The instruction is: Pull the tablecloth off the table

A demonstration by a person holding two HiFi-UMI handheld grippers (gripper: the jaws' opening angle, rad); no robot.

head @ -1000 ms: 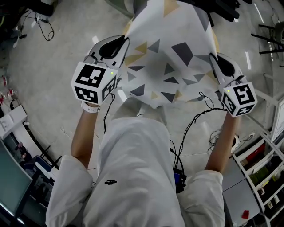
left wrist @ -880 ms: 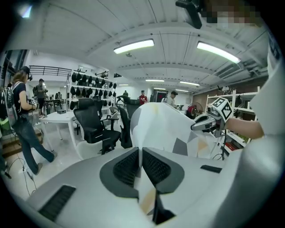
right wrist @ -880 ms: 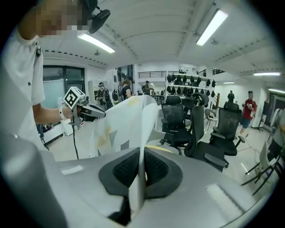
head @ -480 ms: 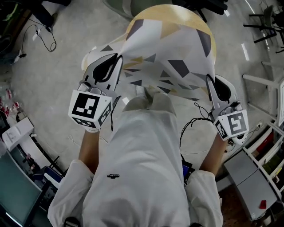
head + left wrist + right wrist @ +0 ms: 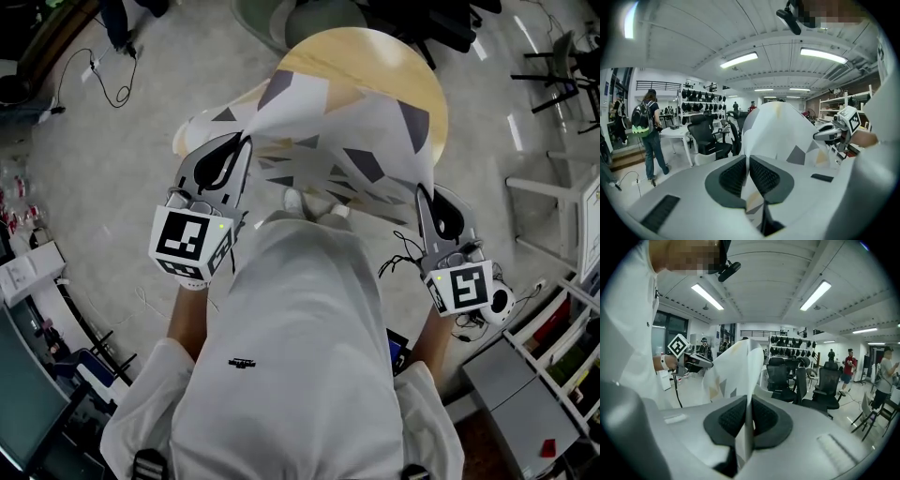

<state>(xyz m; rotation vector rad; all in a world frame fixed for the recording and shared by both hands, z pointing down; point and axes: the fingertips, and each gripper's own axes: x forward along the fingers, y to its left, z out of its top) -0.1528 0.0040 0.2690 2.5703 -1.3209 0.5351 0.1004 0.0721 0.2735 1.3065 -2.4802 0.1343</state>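
A white tablecloth [image 5: 347,141] printed with grey and tan triangles hangs stretched between both grippers and still covers the near half of the round wooden table [image 5: 375,58]. My left gripper [image 5: 246,141] is shut on the cloth's near left edge. The right gripper [image 5: 421,192] is shut on its near right edge. In the left gripper view the tablecloth [image 5: 778,136] runs up out of the shut left gripper [image 5: 748,161], and the right gripper [image 5: 820,136] shows beyond it. In the right gripper view the tablecloth [image 5: 740,366] rises as a thin fold from the right gripper [image 5: 749,401].
Black office chairs [image 5: 787,376] and a white table [image 5: 677,133] stand around the room, and people [image 5: 647,131] stand farther off. A shelf rack [image 5: 553,328] is at the right of the head view. Cables [image 5: 103,66] lie on the floor at the far left.
Both grippers have pulled back toward the person with the cloth. More bare wooden tabletop shows at the far side now.
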